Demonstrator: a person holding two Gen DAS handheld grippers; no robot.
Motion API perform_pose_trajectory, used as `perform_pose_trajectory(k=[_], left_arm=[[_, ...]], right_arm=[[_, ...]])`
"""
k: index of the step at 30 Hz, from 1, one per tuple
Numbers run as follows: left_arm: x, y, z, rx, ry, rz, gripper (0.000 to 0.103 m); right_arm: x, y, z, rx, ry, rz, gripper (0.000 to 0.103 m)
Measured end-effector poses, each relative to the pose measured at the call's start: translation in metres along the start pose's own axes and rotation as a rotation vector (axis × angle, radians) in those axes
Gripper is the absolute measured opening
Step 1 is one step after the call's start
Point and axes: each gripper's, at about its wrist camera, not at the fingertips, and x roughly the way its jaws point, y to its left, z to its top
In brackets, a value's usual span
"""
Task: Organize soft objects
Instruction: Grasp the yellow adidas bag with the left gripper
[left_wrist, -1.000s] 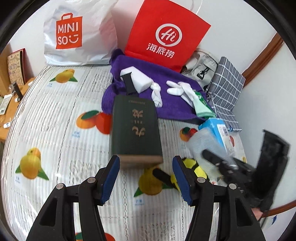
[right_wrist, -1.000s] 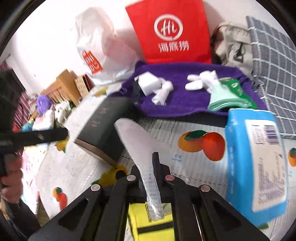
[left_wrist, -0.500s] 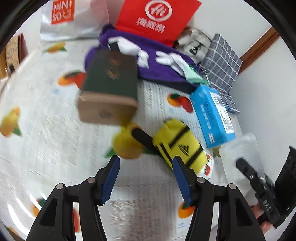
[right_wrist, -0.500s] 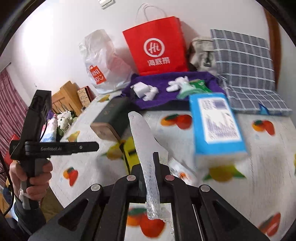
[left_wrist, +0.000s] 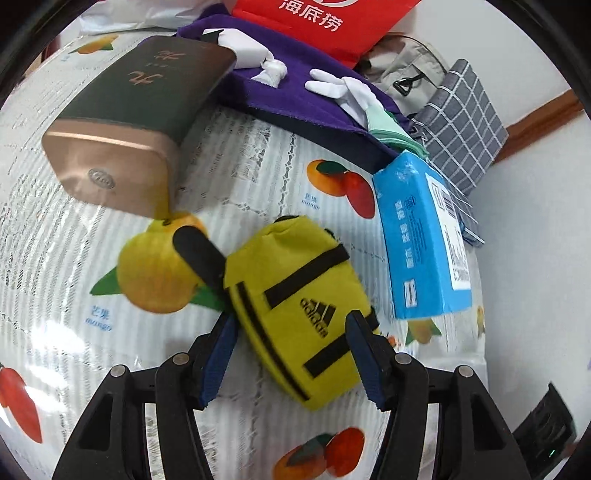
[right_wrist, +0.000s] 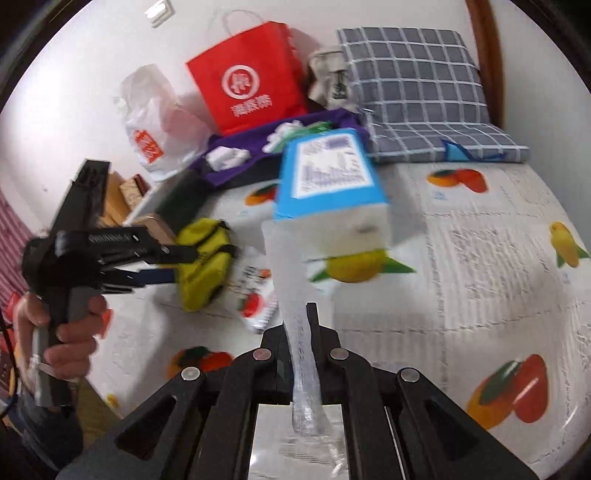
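On a bed (left_wrist: 74, 258) spread with a fruit-print sheet, the left gripper (left_wrist: 291, 354) hovered over a yellow pouch (left_wrist: 295, 306), its blue-padded jaws apart and straddling the pouch's near end; they had just been opening a little, and neither pad visibly pressed the fabric. The pouch lay between a dark green box (left_wrist: 147, 96) and a blue tissue pack (left_wrist: 424, 240), just clear of each. The right gripper (right_wrist: 301, 325) was clamped tight on a clear plastic bag (right_wrist: 291, 280), which stood up out of its jaws. Seen from the right wrist, a hand (right_wrist: 62, 332) gripped the left tool's handle. Behind, white gloves (left_wrist: 343, 88) rested on a purple towel (left_wrist: 295, 99) below a red bag (left_wrist: 325, 22).
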Motion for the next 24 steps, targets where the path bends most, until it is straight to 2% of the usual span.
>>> perform_pose_trajectory(k=[9, 16, 19, 21, 22, 24], left_arm=[[0.015, -0.028, 0.010, -0.049, -0.006, 0.146, 0.079], [0.031, -0.049, 0.011, -0.016, -0.005, 0.282, 0.091], [0.040, -0.061, 0.008, 0.034, -0.004, 0.361, 0.091], [0.040, -0.063, 0.005, 0.069, -0.016, 0.374, 0.089], [0.037, -0.062, 0.003, 0.083, -0.029, 0.375, 0.082], [0.032, -0.059, 0.001, 0.102, -0.031, 0.354, 0.076]], right_arm=[[0.011, -0.028, -0.007, 0.031, 0.007, -0.015, 0.009], [0.015, -0.035, -0.012, 0.047, 0.012, 0.012, 0.009], [0.017, -0.033, -0.013, 0.029, 0.022, -0.001, 0.015], [0.016, -0.032, -0.013, 0.015, 0.020, -0.006, 0.026], [0.014, -0.032, -0.014, 0.006, 0.021, -0.009, 0.032], [0.007, -0.033, -0.015, -0.018, 0.005, -0.050, 0.064]])
